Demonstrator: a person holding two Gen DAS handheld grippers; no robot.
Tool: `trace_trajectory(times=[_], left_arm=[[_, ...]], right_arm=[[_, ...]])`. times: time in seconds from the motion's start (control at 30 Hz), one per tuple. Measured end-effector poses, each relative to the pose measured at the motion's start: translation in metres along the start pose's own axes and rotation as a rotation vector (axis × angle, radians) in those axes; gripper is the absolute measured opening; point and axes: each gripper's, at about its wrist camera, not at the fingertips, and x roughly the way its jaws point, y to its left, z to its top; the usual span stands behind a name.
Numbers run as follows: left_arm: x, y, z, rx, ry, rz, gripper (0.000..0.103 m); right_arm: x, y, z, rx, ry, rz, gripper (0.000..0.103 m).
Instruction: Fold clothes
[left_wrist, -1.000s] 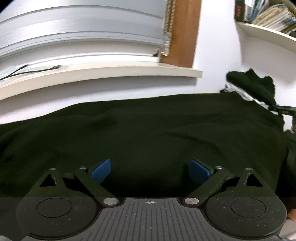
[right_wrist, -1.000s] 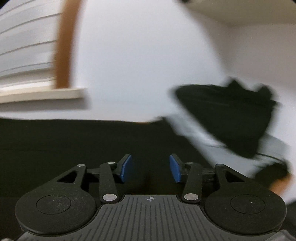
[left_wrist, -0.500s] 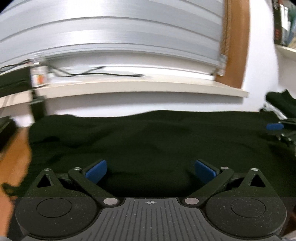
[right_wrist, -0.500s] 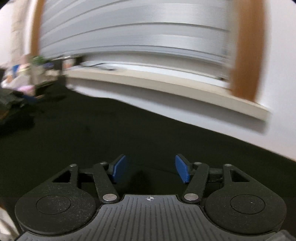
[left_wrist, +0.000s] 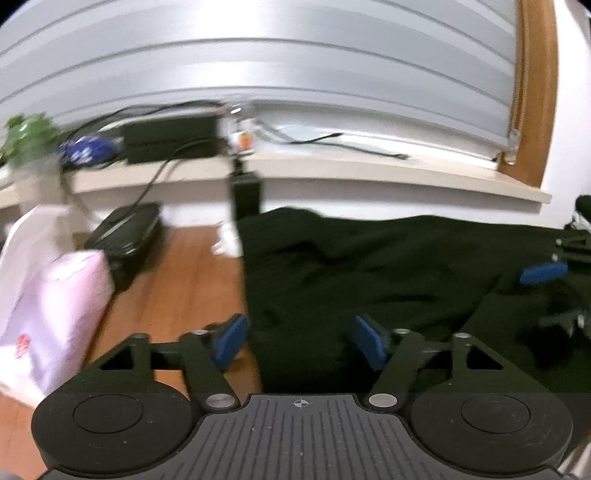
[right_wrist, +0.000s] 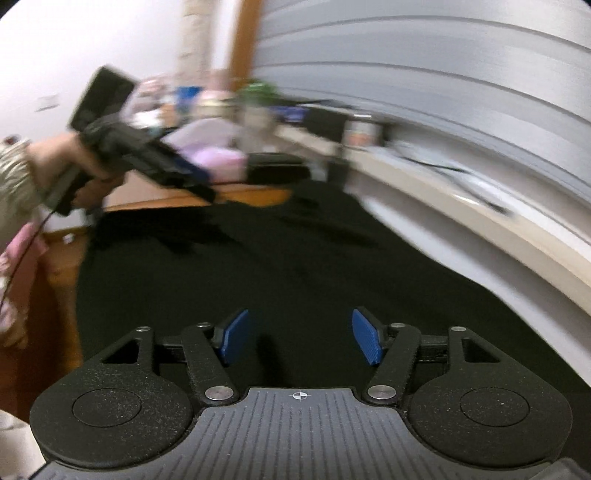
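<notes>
A dark green garment (left_wrist: 369, 266) lies spread flat on a wooden surface below a window sill. My left gripper (left_wrist: 299, 341) hovers at the garment's left edge, which runs between its blue pads. The jaws are closing and the pads do not press on the cloth. In the right wrist view the garment (right_wrist: 258, 266) fills the middle, and my right gripper (right_wrist: 301, 339) stands open just above it with nothing held. A hand holds the left gripper (right_wrist: 195, 181) at the cloth's far corner. The right gripper (left_wrist: 550, 295) shows at the right rim of the left wrist view.
Bare wooden surface (left_wrist: 177, 288) lies left of the garment. A pink and white bag (left_wrist: 48, 302) stands at the left. A black device (left_wrist: 125, 232) with cables sits beyond it. The window sill (left_wrist: 369, 166) with blinds above runs along the back.
Both grippers have swept left along the garment. The left one now sits at its left edge with narrower jaws. The right one has swung round to face left, jaws slightly wider.
</notes>
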Motion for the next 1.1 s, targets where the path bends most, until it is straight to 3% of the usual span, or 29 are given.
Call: trace_trajectory(times=[0.27,0.63,0.93,1.1], left_arm=[[0.013,0.045,-0.014,-0.076,0.072,-0.06,0.056],[0.001,0.057,-0.018,-0.118,0.04,-0.051,0.058],[0.008,0.048,-0.012,-0.116,0.038,-0.063,0.058],[0.011,0.04,-0.005,-0.101,0.037,-0.066,0.058]], right_arm=[[0.07,0.083,0.038,-0.07,0.013,0.189,0.062],[0.102,0.157,0.063,-0.126,0.013,0.334,0.064],[0.117,0.19,0.058,-0.222,0.041,0.216,0.063],[0.119,0.193,0.054,-0.239,0.031,0.166,0.047]])
